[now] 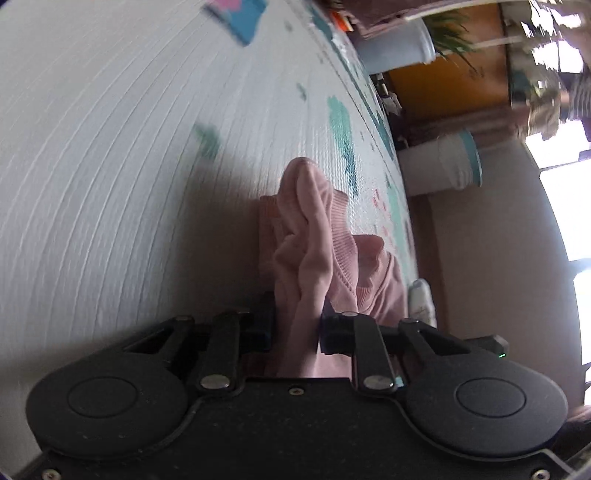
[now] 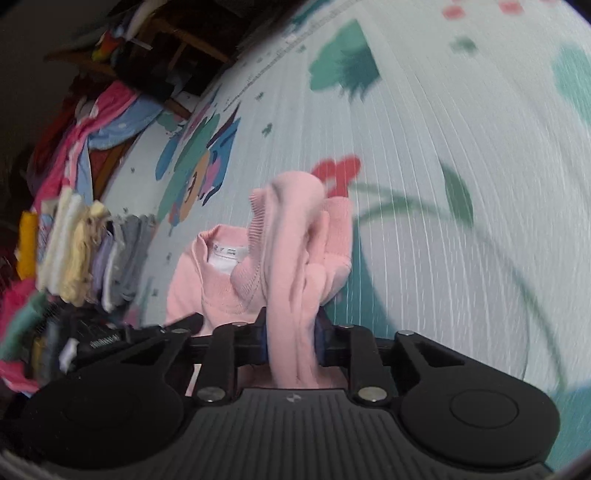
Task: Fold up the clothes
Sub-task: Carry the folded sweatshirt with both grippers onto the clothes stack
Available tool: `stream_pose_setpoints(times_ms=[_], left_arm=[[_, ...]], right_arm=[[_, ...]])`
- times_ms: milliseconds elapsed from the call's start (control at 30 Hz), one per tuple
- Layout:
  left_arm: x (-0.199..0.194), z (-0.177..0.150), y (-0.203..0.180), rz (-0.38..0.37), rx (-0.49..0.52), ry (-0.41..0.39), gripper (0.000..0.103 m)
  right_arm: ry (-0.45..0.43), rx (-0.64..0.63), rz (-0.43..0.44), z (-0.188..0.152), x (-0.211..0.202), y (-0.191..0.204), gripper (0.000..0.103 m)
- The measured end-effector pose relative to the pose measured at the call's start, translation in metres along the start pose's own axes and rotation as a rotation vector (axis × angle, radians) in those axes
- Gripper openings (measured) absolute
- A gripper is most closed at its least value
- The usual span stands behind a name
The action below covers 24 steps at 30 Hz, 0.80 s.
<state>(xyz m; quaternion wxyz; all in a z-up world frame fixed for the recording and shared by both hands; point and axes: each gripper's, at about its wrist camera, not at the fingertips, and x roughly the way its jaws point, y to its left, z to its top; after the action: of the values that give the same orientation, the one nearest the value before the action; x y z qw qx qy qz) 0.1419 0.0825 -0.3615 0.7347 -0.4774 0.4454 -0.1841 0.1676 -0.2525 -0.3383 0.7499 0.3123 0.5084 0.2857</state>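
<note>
A pink knit garment (image 1: pixel 314 236) with ribbed cuffs is bunched up over the pale patterned bedsheet (image 1: pixel 110 147). My left gripper (image 1: pixel 295 328) is shut on a thick fold of it, the cloth squeezed between the two dark pads. In the right wrist view the same pink garment (image 2: pixel 295 236) shows its collar and a white label at the left. My right gripper (image 2: pixel 291 339) is shut on another bunched fold of it. The part of the garment below both grippers is hidden.
A row of folded clothes (image 2: pixel 92 254) in yellow, cream, lilac and grey stands at the left, with a loose heap of colourful clothes (image 2: pixel 92 118) behind it. White buckets (image 1: pixel 443 166) and a plant (image 1: pixel 450 33) stand past the bed's edge. The flowered bedsheet (image 2: pixel 461 129) spreads out to the right.
</note>
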Motion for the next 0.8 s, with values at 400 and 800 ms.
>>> stream_pose_setpoints(times_ms=[400, 800], left_arm=[[-0.079, 0.038, -0.032, -0.15, -0.064, -0.216, 0.018], [-0.281, 0.069, -0.084, -0.326, -0.024, -0.803, 0.018]], right_arm=[[0.123, -0.23, 0.166, 0.075, 0.005, 0.096, 0.021], [0.102, -0.624, 0.421, 0.156, 0.062, 0.362, 0.021]])
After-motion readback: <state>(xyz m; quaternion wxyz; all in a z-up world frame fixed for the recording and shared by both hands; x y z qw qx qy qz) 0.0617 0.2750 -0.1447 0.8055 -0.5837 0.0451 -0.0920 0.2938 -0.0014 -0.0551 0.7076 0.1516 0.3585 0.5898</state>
